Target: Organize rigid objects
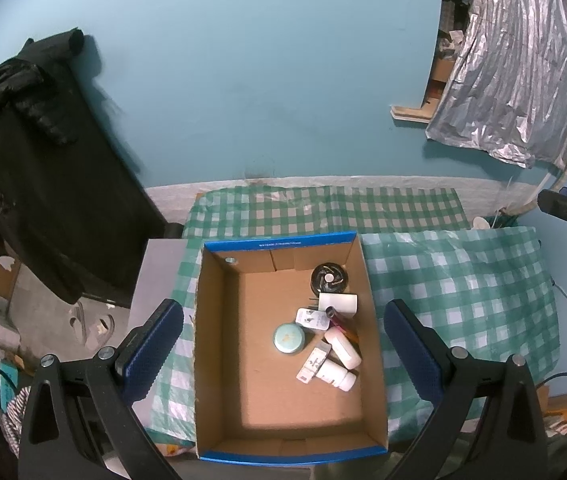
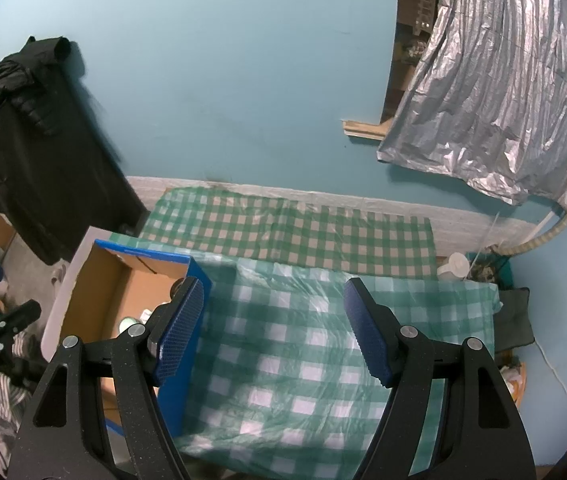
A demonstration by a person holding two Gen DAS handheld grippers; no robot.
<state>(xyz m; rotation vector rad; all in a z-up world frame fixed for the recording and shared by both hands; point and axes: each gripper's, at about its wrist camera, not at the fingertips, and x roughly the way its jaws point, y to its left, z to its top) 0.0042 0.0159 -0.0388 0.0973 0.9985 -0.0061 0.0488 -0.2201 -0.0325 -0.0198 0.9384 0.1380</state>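
Note:
A blue-edged cardboard box (image 1: 219, 320) stands on the green checked cloth (image 1: 463, 292). Inside lie a round pale-blue tin (image 1: 289, 338), two white bottles (image 1: 343, 347), a white plug adapter (image 1: 312, 318), a black round disc (image 1: 328, 278), a white card (image 1: 337, 303) and a small dark-red tube (image 1: 337, 318). My left gripper (image 1: 283, 348) hangs above the box, open, its blue pads either side of the box with nothing between them. In the right wrist view my right gripper (image 2: 273, 328) is open over bare cloth (image 2: 283, 360), the box (image 2: 131, 276) at its left finger.
A black garment (image 1: 43, 152) hangs at the left against the teal wall. A silver foil sheet (image 1: 515, 72) covers an opening at upper right. A white cup (image 2: 453, 266) sits beyond the cloth's far right corner. Clutter lies on the floor at lower left.

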